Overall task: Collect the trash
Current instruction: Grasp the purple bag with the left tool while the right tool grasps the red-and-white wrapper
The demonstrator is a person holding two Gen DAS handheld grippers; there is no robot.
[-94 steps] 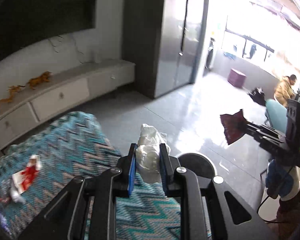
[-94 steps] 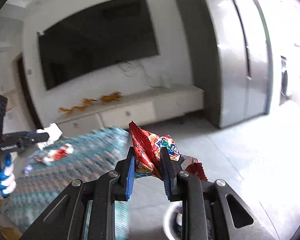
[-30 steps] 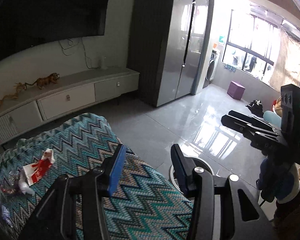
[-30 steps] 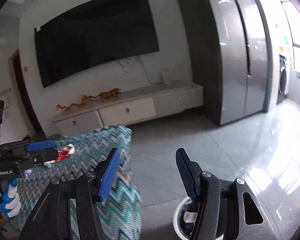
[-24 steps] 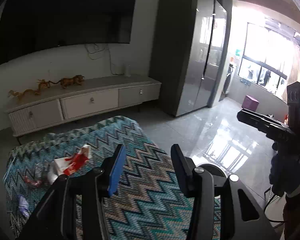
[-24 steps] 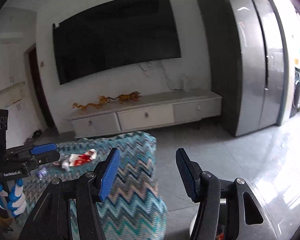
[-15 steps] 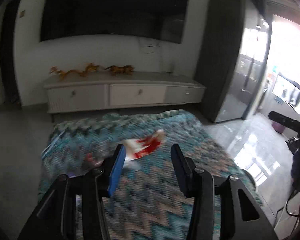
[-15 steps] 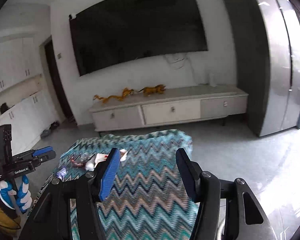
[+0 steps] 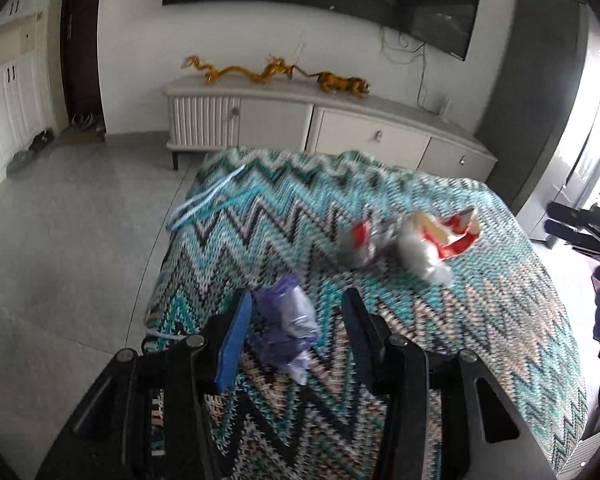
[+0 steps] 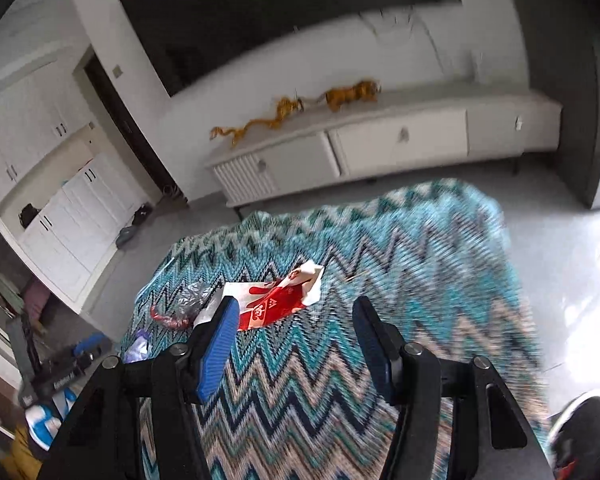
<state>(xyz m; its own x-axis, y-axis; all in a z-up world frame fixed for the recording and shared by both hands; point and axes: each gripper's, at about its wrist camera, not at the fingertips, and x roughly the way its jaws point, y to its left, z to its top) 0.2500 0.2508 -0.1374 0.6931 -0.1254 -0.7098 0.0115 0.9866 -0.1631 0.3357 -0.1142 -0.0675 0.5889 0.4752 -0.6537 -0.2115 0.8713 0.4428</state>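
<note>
My left gripper (image 9: 296, 328) points down at the teal zigzag-patterned woven cloth (image 9: 440, 328) covering the table, jaws standing apart with a crumpled purple plastic wrapper (image 9: 288, 320) between them; it lies against the left blue pad while the right finger is clear of it, so nothing is gripped. The wrapper lies near the cloth's left edge, where the grey tiled floor (image 9: 72, 240) opens wide toward the white cupboards.

My right gripper (image 10: 296, 340) hangs over the middle of the cloth, jaws opening and empty. Just beyond its left fingertip lies a torn red-and-white paper snack packet (image 10: 276, 300), flat on the cloth, and left of that a crumpled silvery foil wrapper (image 10: 192, 300) touching a bit of red film — both well in from the far edge. Past that edge a strip of bare floor runs before the long white low cabinet (image 10: 380, 144).
</note>
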